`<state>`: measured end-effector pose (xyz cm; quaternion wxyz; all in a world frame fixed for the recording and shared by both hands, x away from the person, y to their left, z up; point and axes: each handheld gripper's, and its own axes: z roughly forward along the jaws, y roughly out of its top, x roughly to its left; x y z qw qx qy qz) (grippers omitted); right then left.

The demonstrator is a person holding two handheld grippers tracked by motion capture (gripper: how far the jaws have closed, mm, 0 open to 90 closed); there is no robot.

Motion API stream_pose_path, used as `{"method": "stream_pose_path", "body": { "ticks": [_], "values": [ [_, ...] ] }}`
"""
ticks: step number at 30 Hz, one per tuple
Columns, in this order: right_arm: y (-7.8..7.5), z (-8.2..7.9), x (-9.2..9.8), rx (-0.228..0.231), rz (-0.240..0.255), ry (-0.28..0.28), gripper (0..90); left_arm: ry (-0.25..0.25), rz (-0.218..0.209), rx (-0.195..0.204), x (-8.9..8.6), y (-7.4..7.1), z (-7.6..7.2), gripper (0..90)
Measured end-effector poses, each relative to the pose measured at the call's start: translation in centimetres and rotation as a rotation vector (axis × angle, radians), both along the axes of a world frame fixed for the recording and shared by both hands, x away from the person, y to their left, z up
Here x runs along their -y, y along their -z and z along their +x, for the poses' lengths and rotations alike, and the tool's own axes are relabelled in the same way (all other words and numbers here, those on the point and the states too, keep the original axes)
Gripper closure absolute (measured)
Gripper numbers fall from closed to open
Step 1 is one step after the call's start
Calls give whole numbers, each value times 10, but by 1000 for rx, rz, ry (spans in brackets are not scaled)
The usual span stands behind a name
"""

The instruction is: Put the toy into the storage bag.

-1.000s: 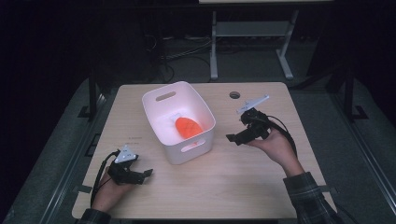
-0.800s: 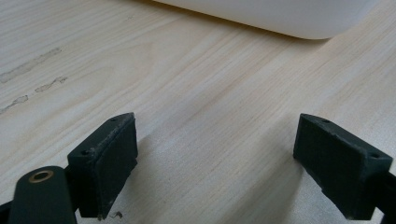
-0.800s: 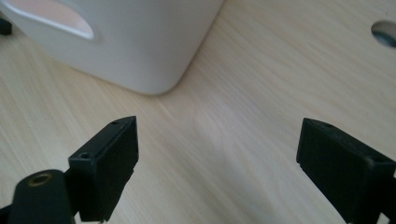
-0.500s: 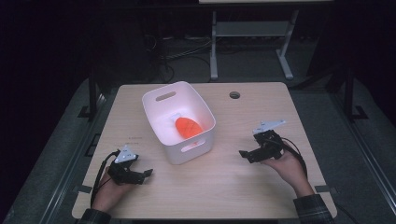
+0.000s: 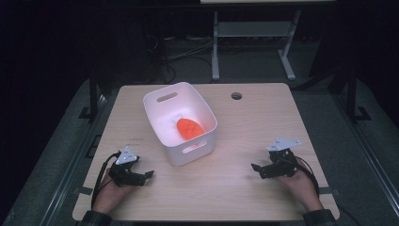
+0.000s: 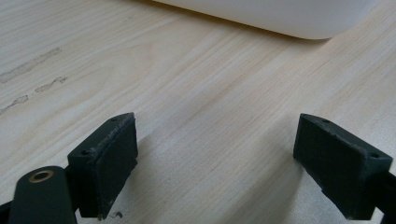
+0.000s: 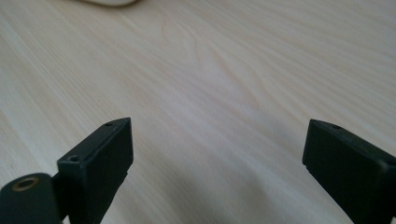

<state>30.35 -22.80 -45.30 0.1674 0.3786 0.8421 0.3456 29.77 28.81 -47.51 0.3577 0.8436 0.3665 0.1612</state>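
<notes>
A white plastic bin point(image 5: 204, 146) with cut-out handles stands on the wooden table point(image 5: 263, 117), left of centre. An orange, egg-shaped object point(image 5: 189, 127) lies inside it beside a small white piece. My left gripper point(image 5: 147, 175) rests on the table near the front left, open, its jaws pointing right toward the bin point(image 6: 261, 16). My right gripper point(image 5: 257, 169) rests near the front right, open, jaws pointing left. In both gripper views the black pads point(image 6: 105, 161) point(image 7: 95, 168) stand wide apart over bare wood with nothing between them.
A round cable hole point(image 5: 236, 96) sits at the table's far right. A white metal stand point(image 5: 251, 37) and cables lie on the dark floor beyond the table. Faint scuff marks point(image 6: 32, 79) mark the wood at the left gripper's left.
My right gripper has moved from beside the bin back and down to the table's front right. The left gripper has stayed put.
</notes>
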Motion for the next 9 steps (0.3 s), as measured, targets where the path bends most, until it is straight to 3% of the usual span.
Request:
{"method": "stream_pose_path", "body": {
  "ticks": [9],
  "values": [
    [16, -9, 8, 1, 0, 11, 61, -1, 0, 1, 0, 0, 0, 131]
  ]
}}
